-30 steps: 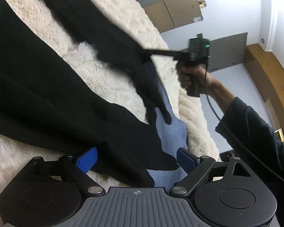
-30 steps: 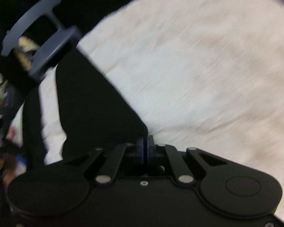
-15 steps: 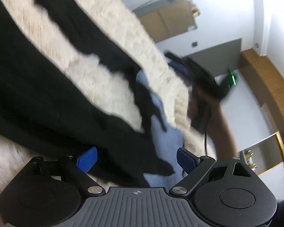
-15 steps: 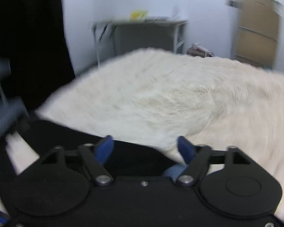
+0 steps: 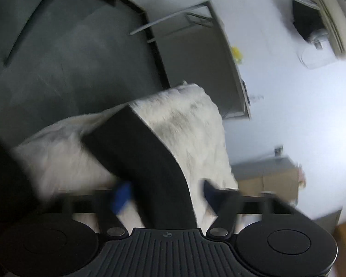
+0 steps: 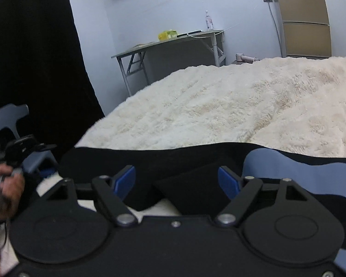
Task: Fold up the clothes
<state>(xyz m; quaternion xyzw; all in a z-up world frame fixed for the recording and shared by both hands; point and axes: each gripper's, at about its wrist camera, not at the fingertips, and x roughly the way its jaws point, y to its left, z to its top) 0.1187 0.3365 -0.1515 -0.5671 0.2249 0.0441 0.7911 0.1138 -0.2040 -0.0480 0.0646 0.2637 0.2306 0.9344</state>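
Note:
A black garment with a blue-grey panel lies along the near edge of a fluffy white blanket. My right gripper hovers over it. Its jaws stand apart and are closing slightly, and a folded black corner lies below them untouched. In the blurred left wrist view a black strip of the garment runs over the blanket and between the pads of my left gripper. Those jaws are closing but still show apart. The left gripper, held by a hand, is at the garment's left end.
Beyond the bed stand a folding table with a yellow box and a bottle, and a gold fridge. A dark curtain hangs on the left. Grey floor lies past the bed's corner.
The right gripper let go of the black cloth and opened, then swung to face across the bed. The left view swung from the spread garment to the bed's corner, with a black strip between its jaws.

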